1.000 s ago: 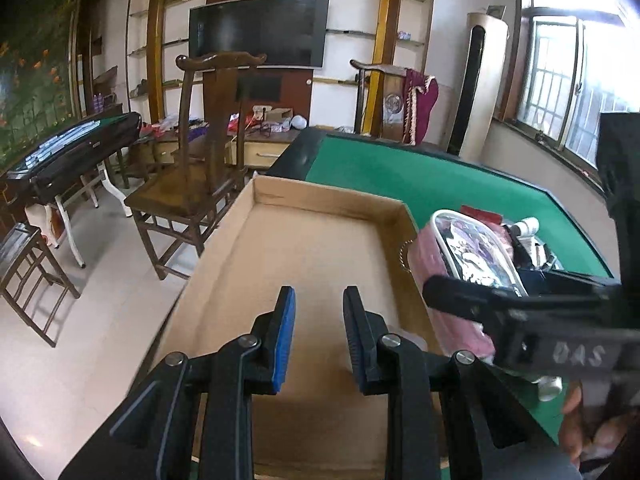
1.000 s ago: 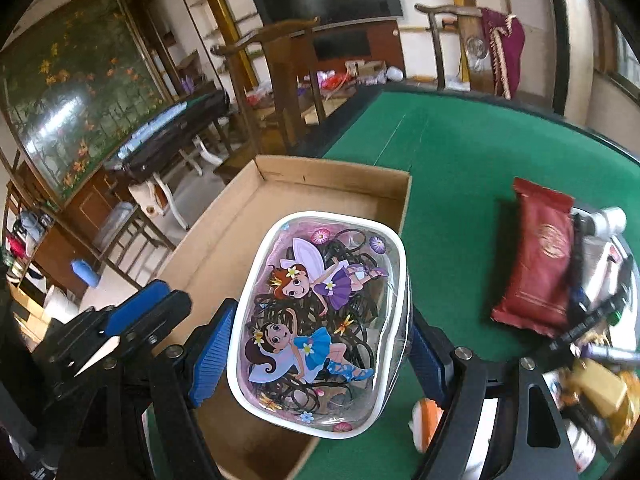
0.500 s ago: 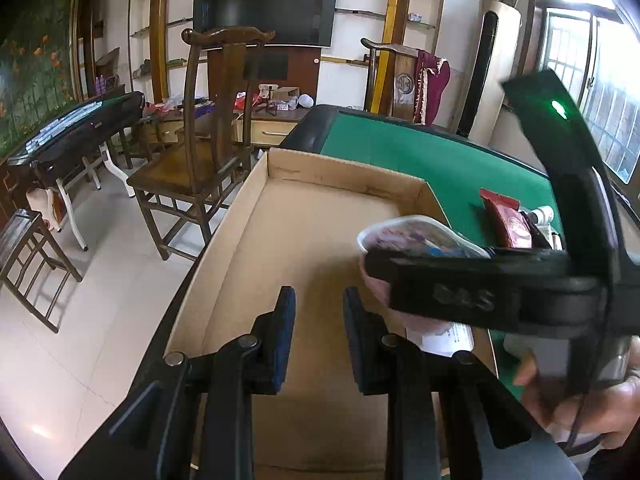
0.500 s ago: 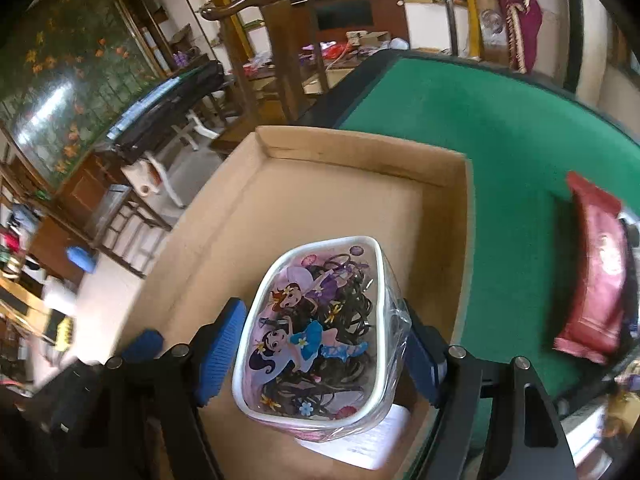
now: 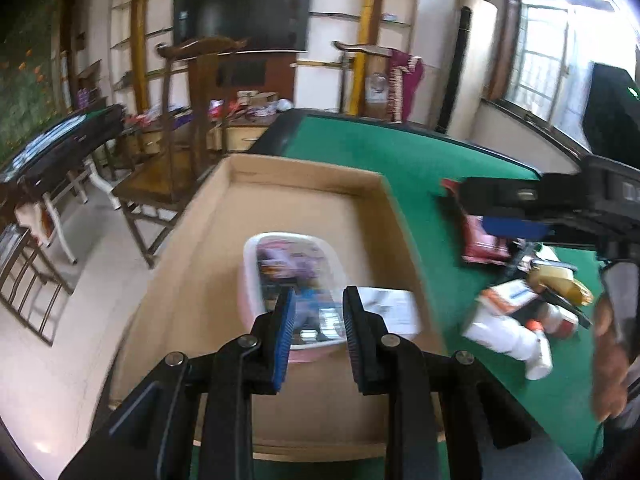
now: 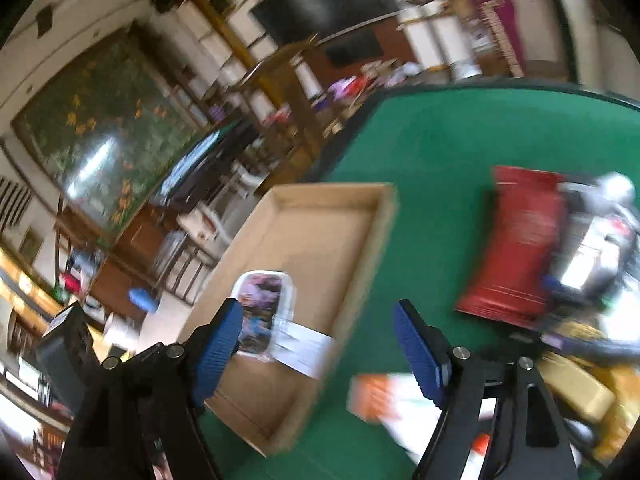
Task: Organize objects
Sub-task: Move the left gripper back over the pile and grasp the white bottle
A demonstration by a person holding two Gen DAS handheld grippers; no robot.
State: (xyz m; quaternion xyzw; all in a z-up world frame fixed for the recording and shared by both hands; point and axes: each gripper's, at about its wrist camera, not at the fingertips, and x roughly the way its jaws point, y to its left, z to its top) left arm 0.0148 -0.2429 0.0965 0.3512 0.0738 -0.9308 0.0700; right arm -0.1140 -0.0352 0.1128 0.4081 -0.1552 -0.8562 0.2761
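A clear pouch with a cartoon fairy print (image 5: 288,272) lies in the shallow cardboard box (image 5: 304,172) on the green table, free of both grippers. My left gripper (image 5: 318,296) hovers just above the pouch's near end, its blue pads almost shut with a narrow empty gap. My right gripper (image 6: 320,316) hangs over the box's right wall and the green felt; its jaws are opening and nothing is between them. From that side the pouch (image 6: 264,300) shows behind the left finger, inside the box (image 6: 332,192). One blue pad (image 5: 514,227) of the right gripper shows in the left wrist view.
A white printed card (image 5: 390,308) lies in the box beside the pouch. A red packet (image 6: 516,240) and a heap of bottles and small items (image 5: 520,312) sit on the felt to the right. A wooden chair (image 5: 180,152) stands beyond the table's left edge. A hand (image 5: 608,352) shows at the right.
The right gripper carried the pouch over the box, let it go inside, and has swung back right toward the item pile. The left gripper stayed almost shut and shifted slightly.
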